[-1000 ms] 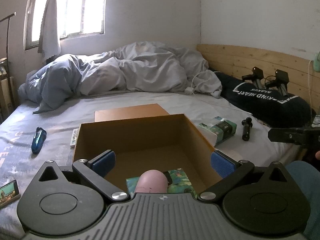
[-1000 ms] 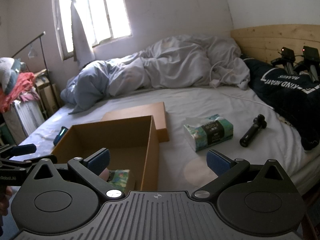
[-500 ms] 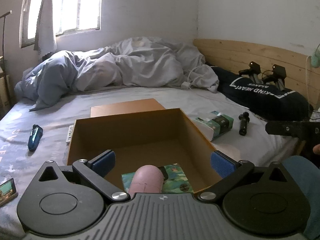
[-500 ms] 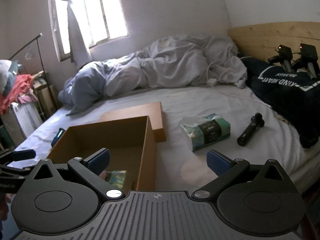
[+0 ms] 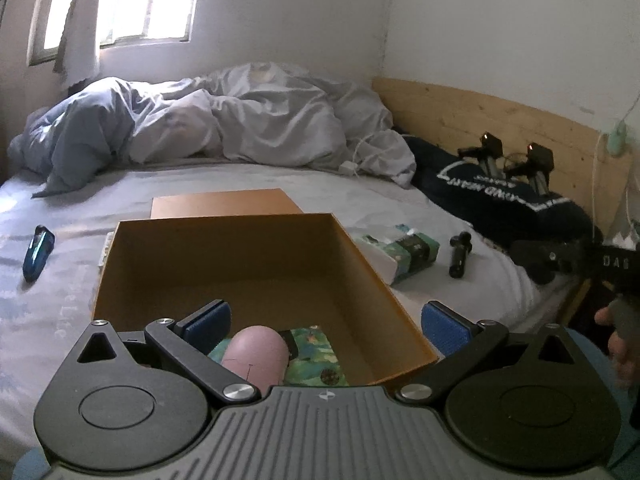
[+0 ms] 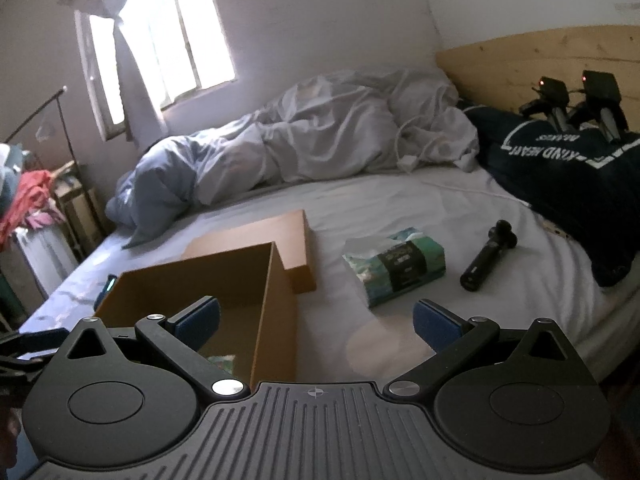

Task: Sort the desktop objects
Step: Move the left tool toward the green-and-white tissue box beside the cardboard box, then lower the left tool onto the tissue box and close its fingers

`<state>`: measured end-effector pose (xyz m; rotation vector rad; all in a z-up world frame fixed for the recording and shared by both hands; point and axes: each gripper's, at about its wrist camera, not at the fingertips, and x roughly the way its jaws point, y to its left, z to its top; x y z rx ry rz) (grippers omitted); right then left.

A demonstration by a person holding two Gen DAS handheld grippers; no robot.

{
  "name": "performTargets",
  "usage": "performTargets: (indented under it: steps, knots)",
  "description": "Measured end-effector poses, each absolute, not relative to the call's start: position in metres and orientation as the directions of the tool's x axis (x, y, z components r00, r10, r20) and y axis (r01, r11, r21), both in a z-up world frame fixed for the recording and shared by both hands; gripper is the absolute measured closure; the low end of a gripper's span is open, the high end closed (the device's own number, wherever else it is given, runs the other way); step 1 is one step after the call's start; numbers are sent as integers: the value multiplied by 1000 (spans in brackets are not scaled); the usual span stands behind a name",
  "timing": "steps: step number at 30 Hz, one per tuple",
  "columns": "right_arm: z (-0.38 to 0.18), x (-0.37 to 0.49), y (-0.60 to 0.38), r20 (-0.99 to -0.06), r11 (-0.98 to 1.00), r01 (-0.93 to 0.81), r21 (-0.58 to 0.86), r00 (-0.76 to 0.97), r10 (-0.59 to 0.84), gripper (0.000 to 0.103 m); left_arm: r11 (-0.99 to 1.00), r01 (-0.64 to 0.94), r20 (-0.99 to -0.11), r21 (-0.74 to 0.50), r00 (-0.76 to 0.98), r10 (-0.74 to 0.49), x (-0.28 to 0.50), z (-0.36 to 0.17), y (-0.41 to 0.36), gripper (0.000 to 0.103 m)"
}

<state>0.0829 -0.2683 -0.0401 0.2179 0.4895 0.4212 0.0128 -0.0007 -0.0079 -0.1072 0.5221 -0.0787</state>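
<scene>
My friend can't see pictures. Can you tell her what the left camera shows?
An open left gripper hovers over a brown box on a bed; a pink thing and a green packet lie inside. A tissue pack, a black tool and a blue gadget lie around it.

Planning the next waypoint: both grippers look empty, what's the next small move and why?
Probably ease the right gripper forward toward the tissue pack. Both grippers are open and empty, and the pack lies on the sheet just ahead of the right one, outside the cardboard box. The left gripper hangs over that box, which already holds a pink item.
</scene>
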Motion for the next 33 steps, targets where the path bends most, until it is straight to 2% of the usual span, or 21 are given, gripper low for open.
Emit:
performTargets:
  steps: [4, 11, 19, 33]
  knots:
    - [-37, 86, -272, -402, 866, -355, 352, 779, 482, 0, 985, 35, -508, -170, 853, -118, 20, -7, 5, 0]
    - [-29, 107, -281, -370, 868, -369, 334, 795, 480, 0, 988, 33, -524, -152, 845, -109, 38, -6, -2, 0]
    - [-21, 135, -286, -393, 887, -389, 247, 797, 459, 0, 984, 37, -530, -176, 838, -127, 76, -3, -19, 0]
    - [-27, 227, -331, -408, 881, -375, 289, 784, 468, 0, 981, 70, -568, -183, 807, -163, 157, -1, -73, 1]
